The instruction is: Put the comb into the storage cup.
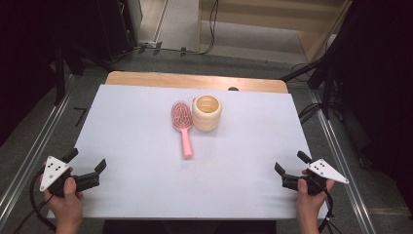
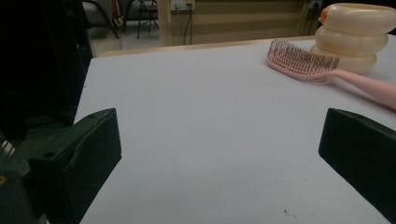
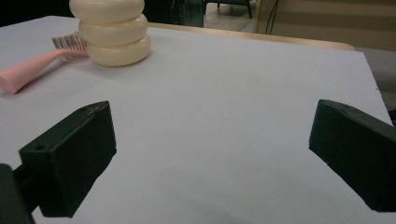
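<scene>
— Dark studio all round, pale worktop (image 1: 146, 185) in the middle. What's being worked on?

— Judging by where the tools point, the pink hairbrush (image 1: 183, 126) and the cream ribbed cup (image 1: 207, 113). Both lie well ahead of the tools, toward the far middle of the worktop. The brush lies flat, bristles up, handle pointing back toward the person; the cup stands upright touching or just beside the brush head (I can't tell which).

— And relative to each tool?

— From the left tool (image 1: 86, 167) the brush is ahead and off to the right, with the cup just behind it. From the right tool (image 1: 289, 168) the cup is ahead and to the left, with the brush handle sticking out left of it.

— Are the tools gripping anything?

— No. Both are released, jaws spread wide with bare worktop between them, each held in a hand low over the near corners of the worktop.

— So how far along is it?

— I'd say nothing has started: brush and cup untouched, neither tool near them. If the brush is meant for the cup (a guess), the reach, the grasp, the lift and the placing are all left.
</scene>
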